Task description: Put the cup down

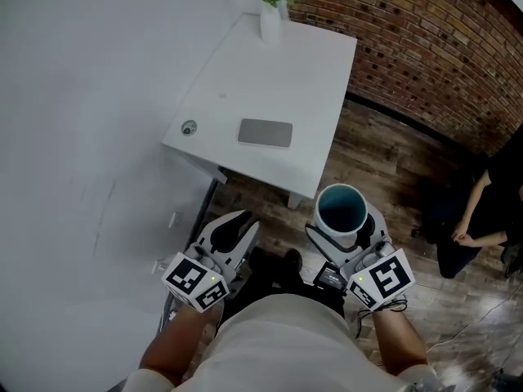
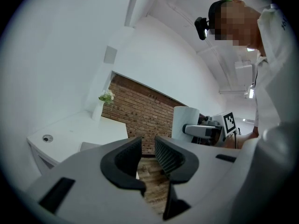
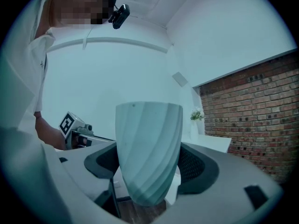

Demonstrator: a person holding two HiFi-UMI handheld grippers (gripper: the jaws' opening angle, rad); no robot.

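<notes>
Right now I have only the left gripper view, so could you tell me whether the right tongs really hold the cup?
Observer: Yes. In the right gripper view the right tongs are closed on the sides of the cup, which stands upright.
Operator: Thank you. Is there anything inside it?
Observer: The head view looks straight into it, and the teal inside appears empty.
Operator: Is it over the table?
Observer: No. From the head view it hangs over the wooden floor, short of the near edge of the white table.
</notes>
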